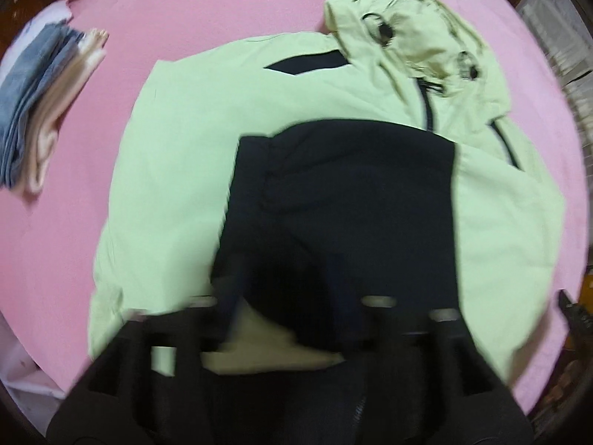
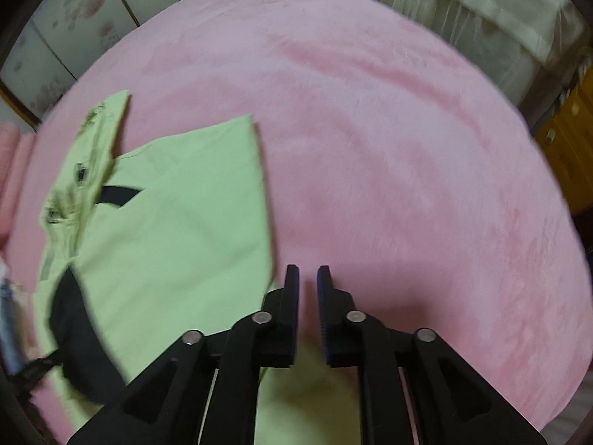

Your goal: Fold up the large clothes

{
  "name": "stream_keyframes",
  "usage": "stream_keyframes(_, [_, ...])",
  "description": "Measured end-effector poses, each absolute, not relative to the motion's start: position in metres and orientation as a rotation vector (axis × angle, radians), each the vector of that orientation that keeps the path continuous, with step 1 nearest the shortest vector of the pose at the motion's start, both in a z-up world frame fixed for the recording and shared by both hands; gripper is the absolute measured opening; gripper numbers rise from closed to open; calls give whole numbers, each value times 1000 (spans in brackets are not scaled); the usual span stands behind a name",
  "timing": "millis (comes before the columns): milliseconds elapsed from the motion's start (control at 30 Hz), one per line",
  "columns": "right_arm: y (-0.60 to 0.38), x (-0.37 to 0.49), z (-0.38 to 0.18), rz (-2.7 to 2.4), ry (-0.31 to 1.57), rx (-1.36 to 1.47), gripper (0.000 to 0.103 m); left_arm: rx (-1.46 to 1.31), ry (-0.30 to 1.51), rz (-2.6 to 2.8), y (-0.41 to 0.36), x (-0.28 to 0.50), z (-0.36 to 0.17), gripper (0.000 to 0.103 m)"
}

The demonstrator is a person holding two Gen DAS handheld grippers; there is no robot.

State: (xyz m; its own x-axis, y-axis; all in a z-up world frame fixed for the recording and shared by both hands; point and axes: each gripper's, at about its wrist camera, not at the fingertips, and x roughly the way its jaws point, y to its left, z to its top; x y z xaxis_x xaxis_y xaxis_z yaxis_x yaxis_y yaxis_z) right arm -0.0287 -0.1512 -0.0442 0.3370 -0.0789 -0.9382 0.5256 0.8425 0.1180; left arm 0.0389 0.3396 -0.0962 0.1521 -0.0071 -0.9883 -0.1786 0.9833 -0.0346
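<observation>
A light green hooded jacket (image 1: 178,170) with black panels lies spread on the pink bed (image 1: 222,0). Its hood (image 1: 407,37) is crumpled at the upper right, and a black part (image 1: 344,185) is folded over its middle. My left gripper (image 1: 292,293) hovers over the near edge of that black fold, blurred, jaws wide apart with nothing gripped. In the right wrist view the jacket (image 2: 166,222) lies to the left. My right gripper (image 2: 308,274) is just past the jacket's right edge, jaws slightly apart, with only pink bedding showing in the gap.
A stack of folded clothes (image 1: 40,100), blue denim and cream, sits at the bed's left edge. Flowered wardrobe doors (image 2: 74,26), a pale curtain (image 2: 463,3) and a yellow cabinet (image 2: 570,141) ring the bed. Bare pink bedding (image 2: 407,148) stretches right of the jacket.
</observation>
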Motion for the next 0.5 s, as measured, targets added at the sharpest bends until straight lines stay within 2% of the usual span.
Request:
stream_keyframes(33, [-150, -37, -38, -384, 1175, 482, 39, -176, 1408, 111, 339, 29, -90, 71])
stream_keyframes(67, [-141, -52, -32, -354, 1185, 523, 47, -184, 1406, 101, 335, 24, -87, 71])
stream_keyframes(100, [-129, -62, -31, -323, 1202, 563, 63, -188, 1416, 81, 332, 11, -82, 71])
stream_keyframes(133, [-123, -74, -32, -307, 1211, 582, 72, -185, 1431, 70, 319, -3, -68, 71])
stream_keyframes(233, [-88, -108, -35, -255, 1264, 658, 81, -172, 1477, 47, 307, -38, -59, 71])
stream_keyframes(500, [-7, -175, -58, -163, 1444, 690, 86, -121, 1574, 30, 303, -108, -48, 71])
